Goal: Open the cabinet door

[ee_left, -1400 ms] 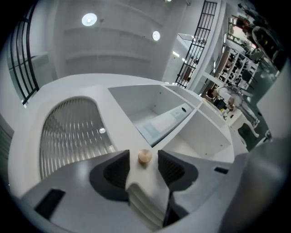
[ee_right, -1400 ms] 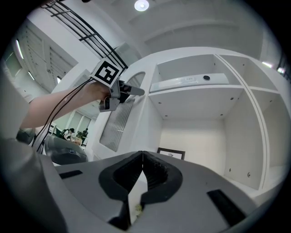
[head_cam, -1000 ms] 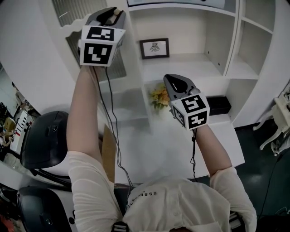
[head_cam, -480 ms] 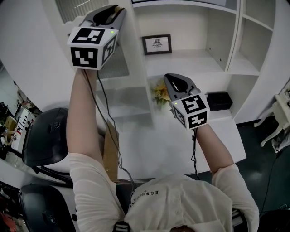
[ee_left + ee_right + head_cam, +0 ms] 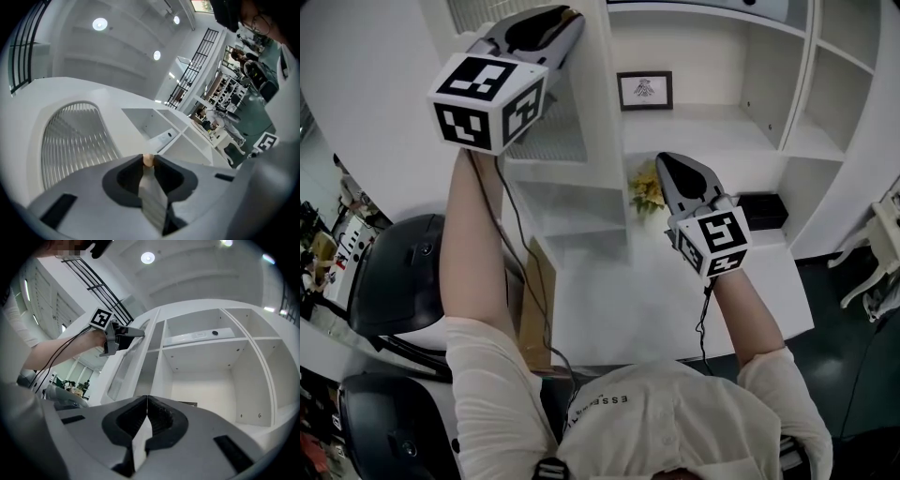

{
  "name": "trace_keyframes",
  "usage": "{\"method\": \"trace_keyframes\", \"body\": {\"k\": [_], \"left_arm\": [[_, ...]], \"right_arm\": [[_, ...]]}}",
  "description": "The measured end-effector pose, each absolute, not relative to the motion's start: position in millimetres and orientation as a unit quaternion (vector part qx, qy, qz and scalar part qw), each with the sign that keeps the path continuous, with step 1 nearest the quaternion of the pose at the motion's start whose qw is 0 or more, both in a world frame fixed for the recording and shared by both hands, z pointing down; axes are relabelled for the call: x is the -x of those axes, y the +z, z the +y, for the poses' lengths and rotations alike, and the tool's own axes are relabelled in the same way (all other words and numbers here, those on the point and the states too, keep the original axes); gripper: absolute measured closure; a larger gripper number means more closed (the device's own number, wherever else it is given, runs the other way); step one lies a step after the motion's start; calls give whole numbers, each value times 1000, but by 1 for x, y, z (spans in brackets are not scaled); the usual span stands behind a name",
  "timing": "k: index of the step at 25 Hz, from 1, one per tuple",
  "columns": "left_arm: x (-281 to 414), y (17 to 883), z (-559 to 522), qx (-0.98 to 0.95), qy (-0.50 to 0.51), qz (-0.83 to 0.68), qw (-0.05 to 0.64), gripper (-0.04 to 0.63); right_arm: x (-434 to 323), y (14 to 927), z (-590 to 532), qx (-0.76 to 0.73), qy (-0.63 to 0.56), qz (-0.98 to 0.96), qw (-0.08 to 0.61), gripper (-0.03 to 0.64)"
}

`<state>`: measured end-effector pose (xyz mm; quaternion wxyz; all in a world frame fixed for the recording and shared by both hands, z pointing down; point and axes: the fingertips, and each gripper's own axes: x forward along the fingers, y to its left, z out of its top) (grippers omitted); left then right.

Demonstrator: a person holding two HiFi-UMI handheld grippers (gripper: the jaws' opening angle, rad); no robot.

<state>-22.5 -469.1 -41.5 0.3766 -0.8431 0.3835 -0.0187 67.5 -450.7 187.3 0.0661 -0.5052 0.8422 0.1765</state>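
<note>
The white cabinet door (image 5: 607, 112) with a ribbed glass pane (image 5: 75, 140) stands swung out from the shelf unit. Its small tan knob (image 5: 148, 161) sits pinched between the jaws of my left gripper (image 5: 148, 159), which is raised at the door's top edge (image 5: 572, 15). From the right gripper view, the left gripper (image 5: 139, 333) is seen holding the door (image 5: 129, 366) at its edge. My right gripper (image 5: 668, 161) hovers lower, in front of the open shelves, shut with nothing in it (image 5: 146, 398).
In the open shelves are a small framed picture (image 5: 644, 90), yellow flowers (image 5: 645, 185) and a black box (image 5: 761, 208). A white desk top (image 5: 609, 300) lies below. Black chairs (image 5: 394, 281) and a cardboard sheet (image 5: 536, 291) are at the left.
The left gripper has moved with the knob and the door has swung further out, its edge shifting right in the head view. The right gripper has drifted a little to the right.
</note>
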Motion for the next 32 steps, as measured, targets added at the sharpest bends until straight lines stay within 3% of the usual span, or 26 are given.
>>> {"method": "trace_keyframes", "body": {"k": [25, 32], "left_arm": [[116, -43, -347, 888, 36, 251, 384, 522], [154, -41, -328, 902, 61, 241, 353, 522]], "right_arm": [[7, 184, -410, 491, 214, 837, 112, 601], [39, 178, -396, 468, 226, 844, 129, 601]]}}
